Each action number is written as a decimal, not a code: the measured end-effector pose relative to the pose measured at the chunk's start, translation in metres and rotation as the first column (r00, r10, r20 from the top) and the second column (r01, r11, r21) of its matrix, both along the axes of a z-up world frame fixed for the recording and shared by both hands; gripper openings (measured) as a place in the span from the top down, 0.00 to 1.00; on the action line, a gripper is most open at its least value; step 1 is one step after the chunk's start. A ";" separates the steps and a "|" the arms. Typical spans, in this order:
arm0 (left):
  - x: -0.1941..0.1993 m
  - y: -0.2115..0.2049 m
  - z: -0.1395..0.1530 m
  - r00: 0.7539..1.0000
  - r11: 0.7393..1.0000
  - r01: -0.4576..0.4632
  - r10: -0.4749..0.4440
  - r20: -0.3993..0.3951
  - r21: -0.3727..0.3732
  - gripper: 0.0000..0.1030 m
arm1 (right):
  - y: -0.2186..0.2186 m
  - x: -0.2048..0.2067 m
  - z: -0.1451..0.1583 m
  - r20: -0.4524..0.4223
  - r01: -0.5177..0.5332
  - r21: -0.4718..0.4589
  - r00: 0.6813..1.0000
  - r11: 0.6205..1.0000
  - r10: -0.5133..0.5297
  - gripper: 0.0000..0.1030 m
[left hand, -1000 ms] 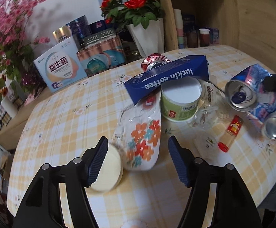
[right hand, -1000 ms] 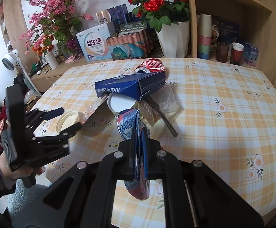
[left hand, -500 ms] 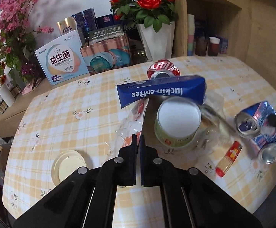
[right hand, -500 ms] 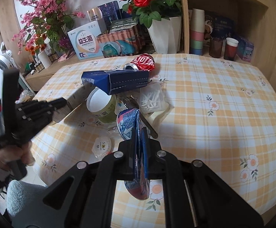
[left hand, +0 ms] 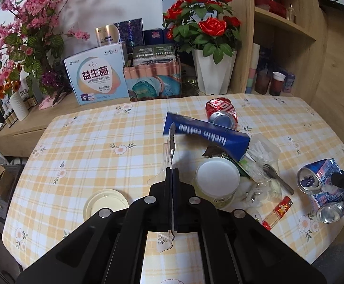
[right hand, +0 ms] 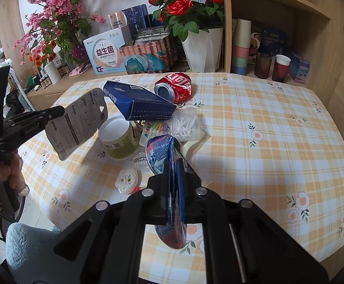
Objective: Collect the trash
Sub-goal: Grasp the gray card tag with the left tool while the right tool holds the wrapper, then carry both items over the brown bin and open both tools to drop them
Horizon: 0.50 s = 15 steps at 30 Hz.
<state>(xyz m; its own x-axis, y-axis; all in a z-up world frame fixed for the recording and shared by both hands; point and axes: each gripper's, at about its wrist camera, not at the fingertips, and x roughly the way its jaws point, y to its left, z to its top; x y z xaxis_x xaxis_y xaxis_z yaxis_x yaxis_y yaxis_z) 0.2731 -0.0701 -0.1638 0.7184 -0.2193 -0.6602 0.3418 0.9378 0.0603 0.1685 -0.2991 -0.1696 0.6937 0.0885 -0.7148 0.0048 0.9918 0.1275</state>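
Yellow-checked table is strewn with trash; a flat grey blister card is clamped by the left gripper at frame centre, a crushed blue can by the right gripper.

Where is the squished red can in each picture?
Left wrist view: the red can lies upper right of centre, behind the blue luckin coffee box.
Right wrist view: the red can lies just above centre, right of the box.
Shared landmark: the white vase of red roses behind the table.

Checked table carries red can, blue carton, tub, lid.
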 end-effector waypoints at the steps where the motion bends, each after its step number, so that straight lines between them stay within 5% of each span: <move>1: -0.002 0.000 0.003 1.000 1.000 0.002 -0.002 0.004 -0.001 0.99 | 0.000 -0.001 0.001 0.002 0.002 -0.001 1.000 1.000 -0.002 0.91; 15: -0.025 0.001 0.033 0.998 1.000 0.020 -0.019 0.053 -0.022 0.99 | -0.005 -0.020 0.013 0.017 0.017 -0.014 1.000 1.000 -0.017 0.91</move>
